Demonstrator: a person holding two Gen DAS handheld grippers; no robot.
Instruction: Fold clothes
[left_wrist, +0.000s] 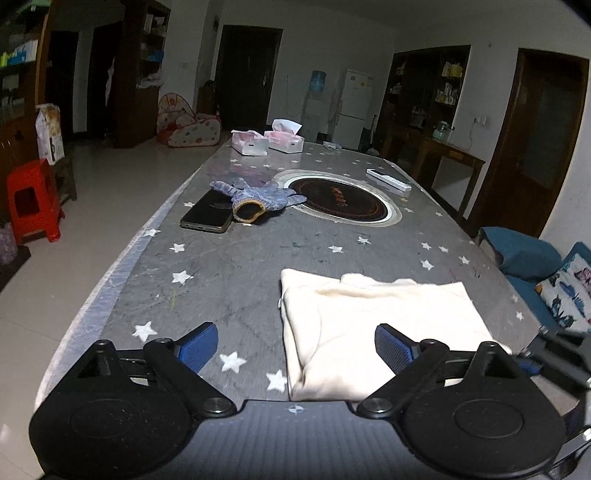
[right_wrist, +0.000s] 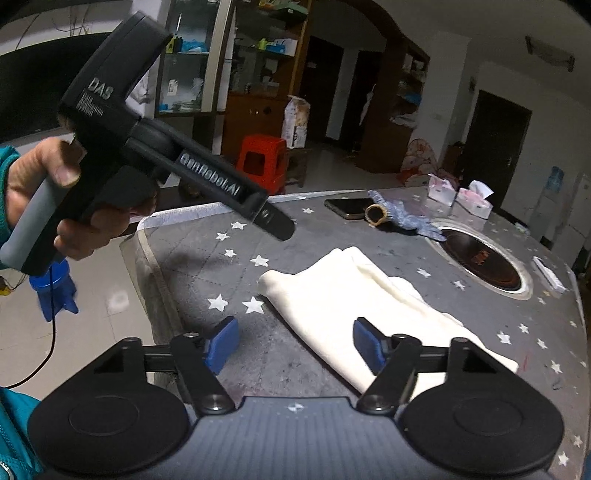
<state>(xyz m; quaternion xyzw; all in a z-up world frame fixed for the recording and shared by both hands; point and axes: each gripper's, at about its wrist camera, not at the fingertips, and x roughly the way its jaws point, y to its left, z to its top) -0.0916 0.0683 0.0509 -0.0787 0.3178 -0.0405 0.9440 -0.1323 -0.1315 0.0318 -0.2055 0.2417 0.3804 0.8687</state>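
Note:
A cream garment (left_wrist: 373, 328) lies folded flat on the grey star-patterned table (left_wrist: 229, 266), near its front edge. My left gripper (left_wrist: 295, 347) hovers open over the garment's left edge; its right blue pad (left_wrist: 393, 347) is above the cloth and nothing is held. In the right wrist view the same garment (right_wrist: 354, 306) runs diagonally across the table. My right gripper (right_wrist: 295, 345) stands open above its near left side, empty. A hand (right_wrist: 48, 206) holds the left gripper's black body (right_wrist: 140, 147) at upper left, above the table corner.
A phone (left_wrist: 208, 214) and a blue knit glove (left_wrist: 258, 195) lie mid-table beside a round inset hotplate (left_wrist: 340, 201). Tissue boxes (left_wrist: 266, 142) and a white remote (left_wrist: 388, 180) sit farther back. A red stool (left_wrist: 33, 199) stands left, a blue sofa (left_wrist: 535, 266) right.

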